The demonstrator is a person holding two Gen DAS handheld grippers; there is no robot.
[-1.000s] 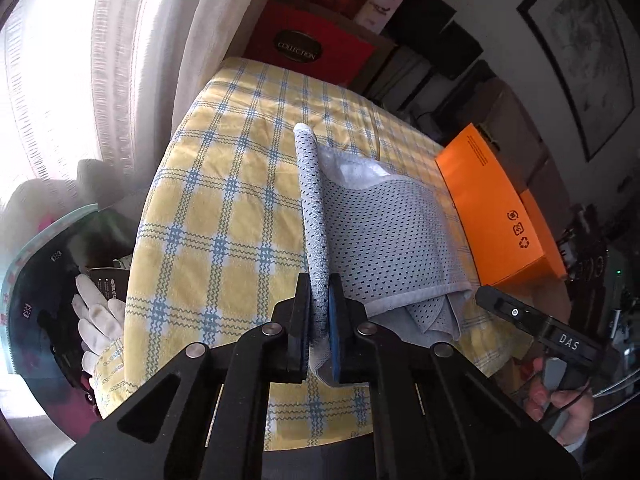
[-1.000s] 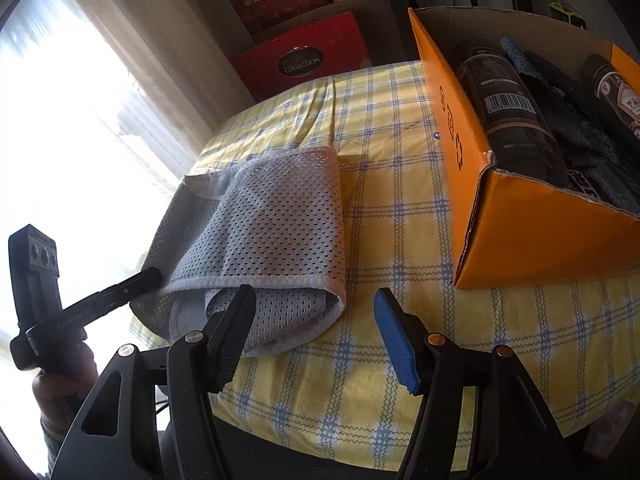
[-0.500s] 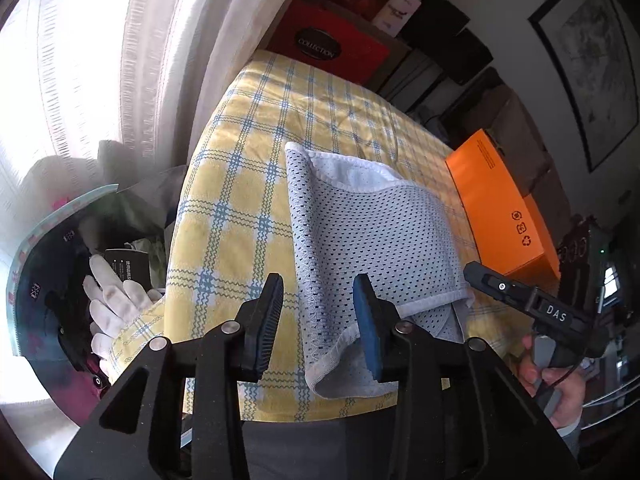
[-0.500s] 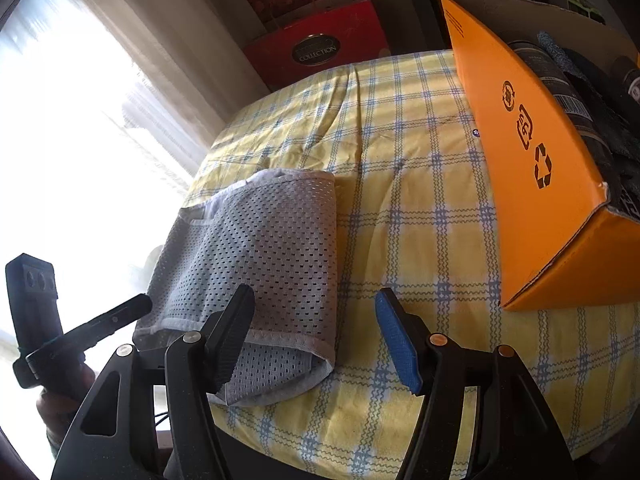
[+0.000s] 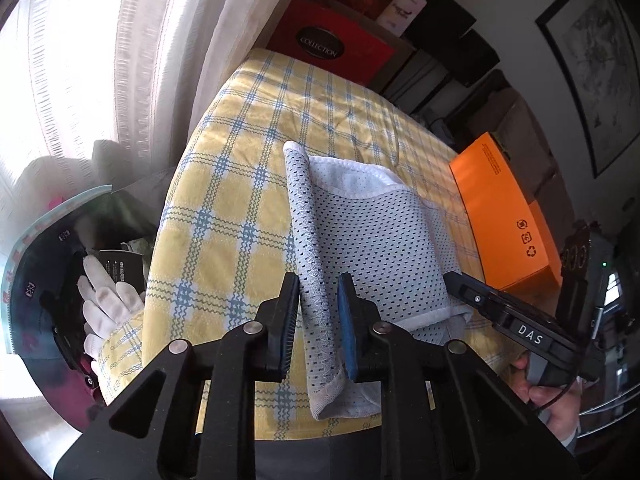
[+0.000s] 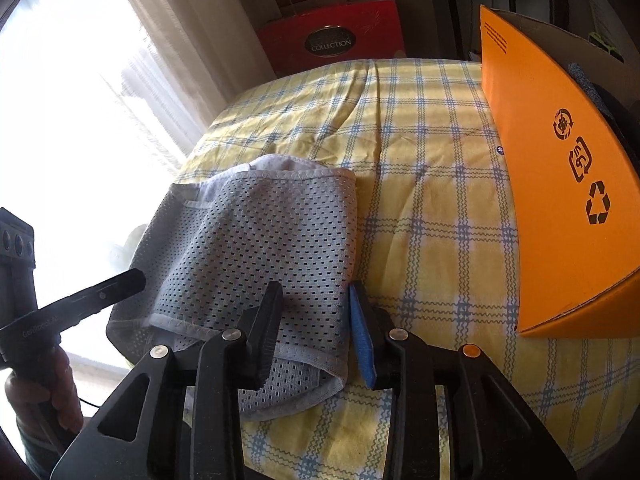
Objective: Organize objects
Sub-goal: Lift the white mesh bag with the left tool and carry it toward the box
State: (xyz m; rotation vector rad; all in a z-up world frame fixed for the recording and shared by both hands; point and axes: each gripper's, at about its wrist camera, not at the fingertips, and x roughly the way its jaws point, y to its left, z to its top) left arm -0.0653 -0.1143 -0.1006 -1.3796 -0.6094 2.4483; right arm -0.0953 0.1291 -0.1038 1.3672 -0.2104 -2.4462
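Note:
A grey mesh cloth [image 5: 372, 240] lies folded on the table's yellow checked cover [image 5: 248, 184], near the front edge. My left gripper [image 5: 318, 320] is closing on the cloth's raised left fold, and both pads touch it. In the right wrist view the cloth [image 6: 260, 232] has its near right corner between the jaws of my right gripper [image 6: 316, 328]. Those jaws are closing too, with the pads against the fabric. The right gripper's finger [image 5: 460, 286] shows at the cloth's right corner. An open orange box [image 6: 552, 184] stands to the right.
The orange box [image 5: 504, 208] holds dark items, mostly hidden. A red box marked COLLECTION [image 6: 332, 42] stands behind the table's far edge. White curtains hang at the left. A white glove [image 5: 104, 300] lies in a bag below the table's left side.
The left jaws let go of the fold, which dropped flat, then closed on it again. The right gripper moved left over the cloth's near right corner and its wide jaws closed onto it.

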